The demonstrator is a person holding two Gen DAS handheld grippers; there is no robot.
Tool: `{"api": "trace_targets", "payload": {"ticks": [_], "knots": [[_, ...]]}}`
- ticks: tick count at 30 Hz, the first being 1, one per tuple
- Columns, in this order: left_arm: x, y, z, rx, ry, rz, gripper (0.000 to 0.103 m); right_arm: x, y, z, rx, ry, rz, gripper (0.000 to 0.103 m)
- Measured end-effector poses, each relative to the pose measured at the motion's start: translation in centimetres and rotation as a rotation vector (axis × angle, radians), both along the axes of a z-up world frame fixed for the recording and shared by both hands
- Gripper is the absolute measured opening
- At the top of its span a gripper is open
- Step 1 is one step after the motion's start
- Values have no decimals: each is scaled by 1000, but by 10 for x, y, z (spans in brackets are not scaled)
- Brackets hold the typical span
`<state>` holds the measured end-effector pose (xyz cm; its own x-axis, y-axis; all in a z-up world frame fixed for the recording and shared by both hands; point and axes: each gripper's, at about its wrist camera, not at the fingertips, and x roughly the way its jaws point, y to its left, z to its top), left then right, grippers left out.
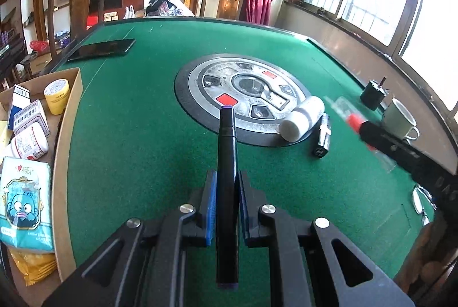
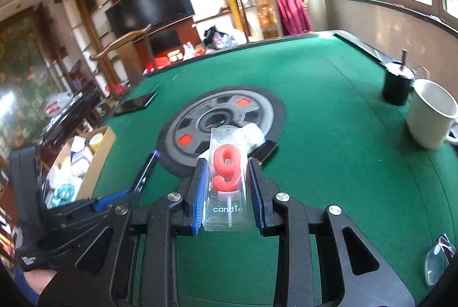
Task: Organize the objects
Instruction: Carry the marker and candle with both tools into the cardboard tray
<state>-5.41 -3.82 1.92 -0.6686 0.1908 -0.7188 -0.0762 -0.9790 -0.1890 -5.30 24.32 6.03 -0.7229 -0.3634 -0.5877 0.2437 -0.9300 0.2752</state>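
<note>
Through the left wrist camera, my left gripper (image 1: 226, 192) has its blue pads pinching a black marker with a purple tip (image 1: 227, 164), which points out over the green felt table (image 1: 128, 121). To place it well I should swing left toward the cardboard box (image 1: 73, 112) at the table edge, keep the marker level, and let go only once it is over the box's wall. That box already holds a yellow-lidded jar (image 1: 57, 96), white medicine boxes (image 1: 27, 114), a white pill bottle (image 1: 28, 144), a tissue pack with a blue cartoon (image 1: 24, 207) and a yellow packet (image 1: 37, 267). Out on the table, a white bottle (image 1: 302, 118) and a small dark tube (image 1: 322, 138) lie by the round centre console (image 1: 200, 83).

Through the right wrist camera, my right gripper (image 2: 227, 186) squeezes a clear candle box with a red number nine (image 2: 227, 175), held clear of the felt. The thin plastic looks slippery, so I judge a steady squeeze and a slow carry are best. A white mug (image 2: 429, 118) and a black lidded cup (image 2: 396, 83) stand at the right; I cannot tell their contents. Eyeglasses (image 2: 438, 261) lie near the edge.
</note>
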Motion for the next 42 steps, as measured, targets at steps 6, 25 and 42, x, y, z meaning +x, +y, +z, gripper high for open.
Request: {"api": "trace_targets", "payload": {"ticks": [6,25,42], "knots": [[18,-6,16,50,39,-7,13,2,-9,-1,4,3,37,27],[85,-92,72,184,176,79,13,32,-91,0,-62,-51,215,28],[106,-203,43,255,134,308,13,70,-215,10,12,-28,458,28]]}}
